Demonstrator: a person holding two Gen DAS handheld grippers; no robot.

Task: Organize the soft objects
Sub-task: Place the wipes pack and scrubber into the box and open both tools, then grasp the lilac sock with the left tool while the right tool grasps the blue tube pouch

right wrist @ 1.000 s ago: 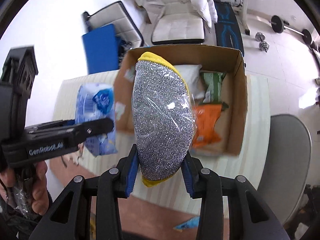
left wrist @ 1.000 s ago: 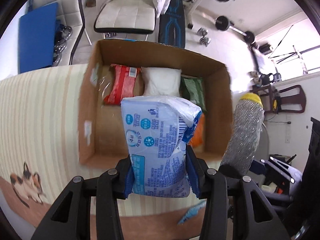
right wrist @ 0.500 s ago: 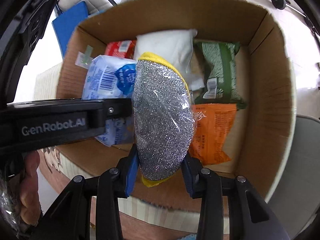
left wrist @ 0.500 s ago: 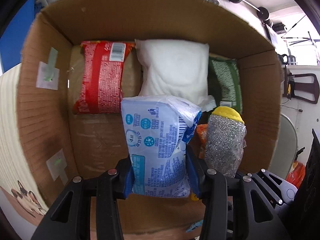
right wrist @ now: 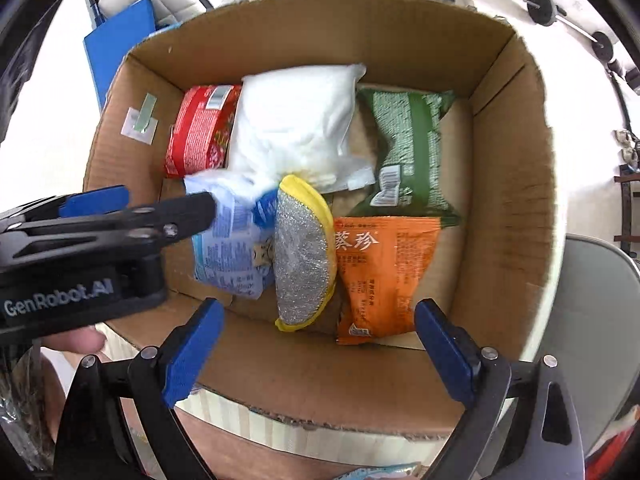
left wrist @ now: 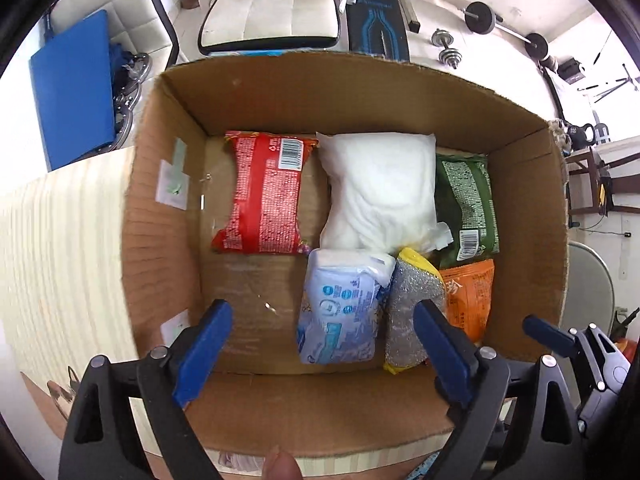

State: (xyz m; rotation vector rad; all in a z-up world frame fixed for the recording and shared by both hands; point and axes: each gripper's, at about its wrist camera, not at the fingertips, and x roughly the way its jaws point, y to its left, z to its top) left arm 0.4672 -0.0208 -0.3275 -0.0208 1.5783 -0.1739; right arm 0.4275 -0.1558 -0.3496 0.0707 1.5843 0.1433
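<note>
A cardboard box (left wrist: 360,92) (right wrist: 508,184) holds several soft packs. A blue-and-white pack (left wrist: 340,312) (right wrist: 228,256) lies on the box floor beside a silver scrub sponge with a yellow edge (left wrist: 412,312) (right wrist: 304,256). A red pack (left wrist: 264,192), a white pack (left wrist: 380,188), a green pack (left wrist: 468,204) and an orange pack (left wrist: 468,300) lie around them. My left gripper (left wrist: 320,344) is open and empty above the box's near side. My right gripper (right wrist: 316,344) is open and empty over the box; its finger shows in the left wrist view (left wrist: 548,336).
The box stands on a pale striped table (left wrist: 60,240). Beyond it are a white chair (left wrist: 272,12), a blue pad (left wrist: 72,88) and weights (left wrist: 452,48) on the floor. A grey chair (right wrist: 592,312) is at the right.
Both grippers have opened and let go: the blue-and-white pack and the sponge now lie in the box. Both grippers have pulled back from the box.
</note>
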